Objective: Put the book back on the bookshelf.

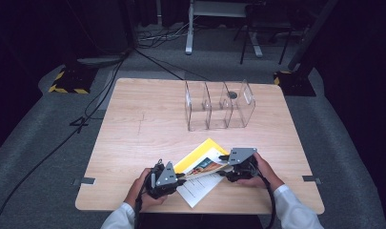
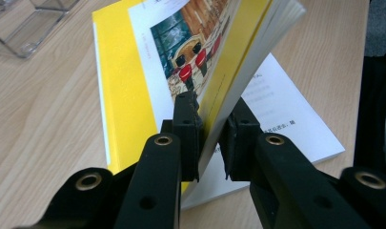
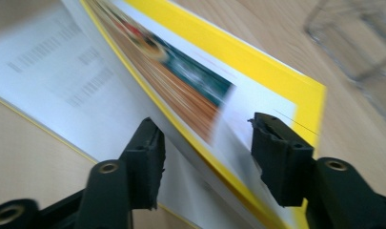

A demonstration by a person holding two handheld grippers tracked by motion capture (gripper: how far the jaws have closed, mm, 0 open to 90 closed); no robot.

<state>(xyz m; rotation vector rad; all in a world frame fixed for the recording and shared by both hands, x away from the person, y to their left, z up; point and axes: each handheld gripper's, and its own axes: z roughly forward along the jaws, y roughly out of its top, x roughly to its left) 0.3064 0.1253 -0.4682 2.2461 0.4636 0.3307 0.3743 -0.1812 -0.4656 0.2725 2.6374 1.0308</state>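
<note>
Yellow book [image 1: 203, 163] half-open on wooden table [image 1: 147, 129], left claw [image 2: 210, 143] pinching its lifted cover block, right claw [image 3: 205, 143] spread around its edge.

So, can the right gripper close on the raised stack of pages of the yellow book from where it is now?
Probably yes. The right gripper has its jaws open on either side of the raised edge of the yellow book, with nothing between them. The left gripper holds the pages at another edge, out of its way.
</note>
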